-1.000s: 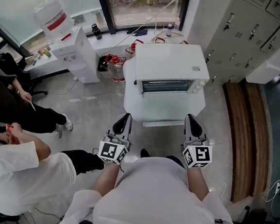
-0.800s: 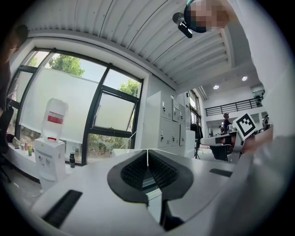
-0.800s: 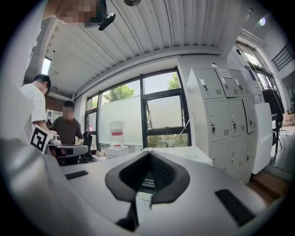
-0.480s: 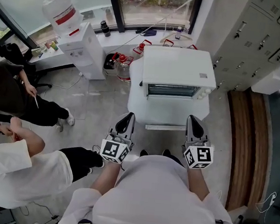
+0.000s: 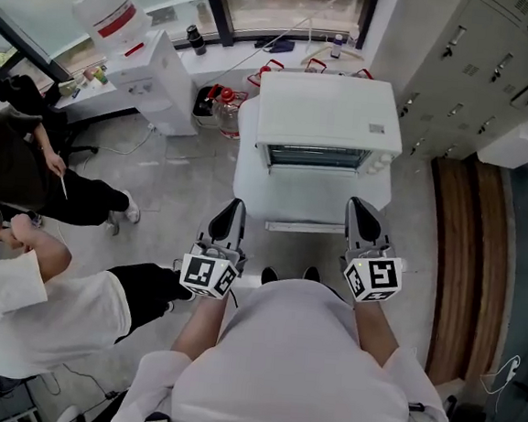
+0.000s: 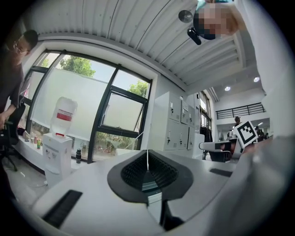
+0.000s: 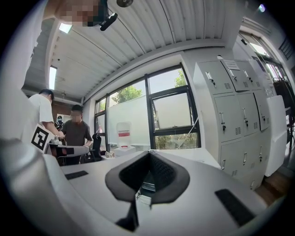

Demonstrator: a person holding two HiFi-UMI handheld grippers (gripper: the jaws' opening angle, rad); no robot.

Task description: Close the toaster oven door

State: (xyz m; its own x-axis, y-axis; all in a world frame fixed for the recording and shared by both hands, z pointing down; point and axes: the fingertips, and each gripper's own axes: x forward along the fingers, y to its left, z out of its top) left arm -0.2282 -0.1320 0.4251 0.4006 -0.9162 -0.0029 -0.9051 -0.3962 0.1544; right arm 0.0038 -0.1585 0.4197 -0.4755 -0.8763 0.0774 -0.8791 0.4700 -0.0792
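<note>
The left gripper (image 5: pixel 231 210) and right gripper (image 5: pixel 362 212) hover just in front of the toaster oven (image 5: pixel 331 110), fingers clenched on nothing, likely poised to nudge its seemingly lowered door (image 5: pixel 305 227) upward

Toaster oven (image 5: pixel 330 119) matt white casing; floor (image 5: pixel 183 189) smooth grey; lockers (image 5: pixel 479 68) painted metal.

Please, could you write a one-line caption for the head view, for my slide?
Shut, empty left tool and right tool held before an open white box-shaped toaster oven.
</note>
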